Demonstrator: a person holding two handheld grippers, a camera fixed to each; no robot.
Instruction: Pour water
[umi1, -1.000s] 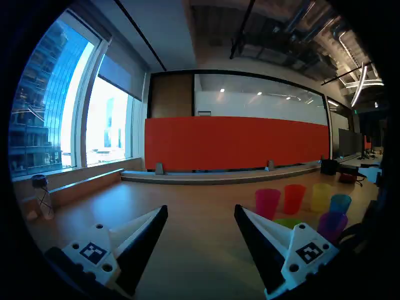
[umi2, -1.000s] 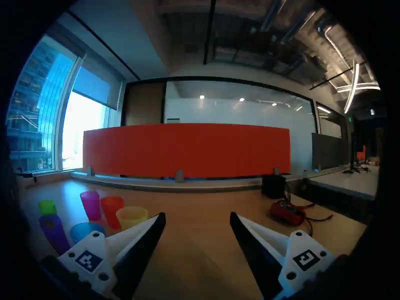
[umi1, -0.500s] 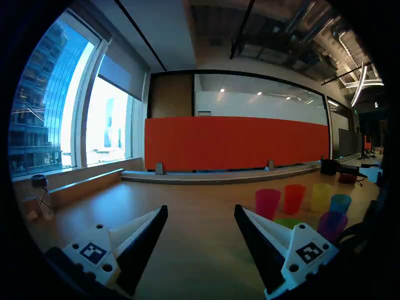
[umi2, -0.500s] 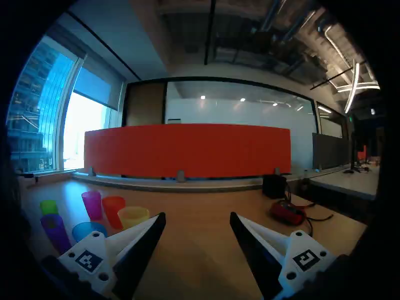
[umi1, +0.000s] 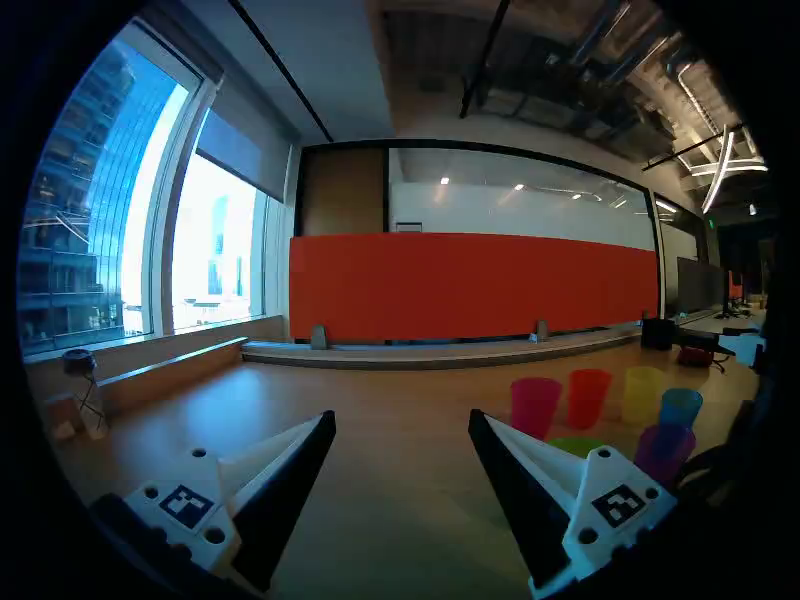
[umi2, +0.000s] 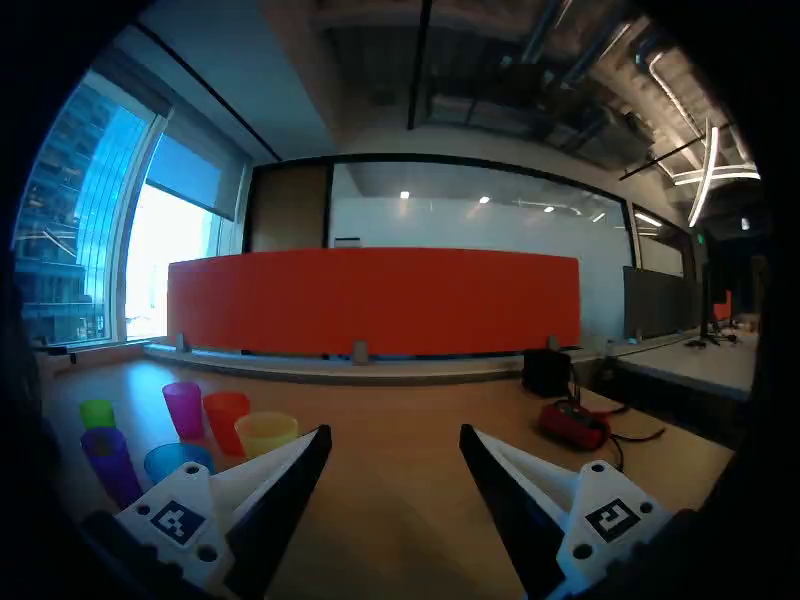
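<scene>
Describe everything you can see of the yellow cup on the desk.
The yellow cup is a translucent, plastic-looking tumbler that tapers toward its base. It stands upright, open mouth up, on the wooden desk. In the left gripper view it sits between the orange cup and the blue cup, with a visible gap to the orange one. Whether it holds water cannot be told.

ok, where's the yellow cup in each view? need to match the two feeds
Left gripper view: the yellow cup stands right of centre, between the orange cup and the blue cup.
Right gripper view: the yellow cup stands at lower left, just right of the orange cup.
Shared landmark: the long orange partition running across the background behind the cups.
</scene>
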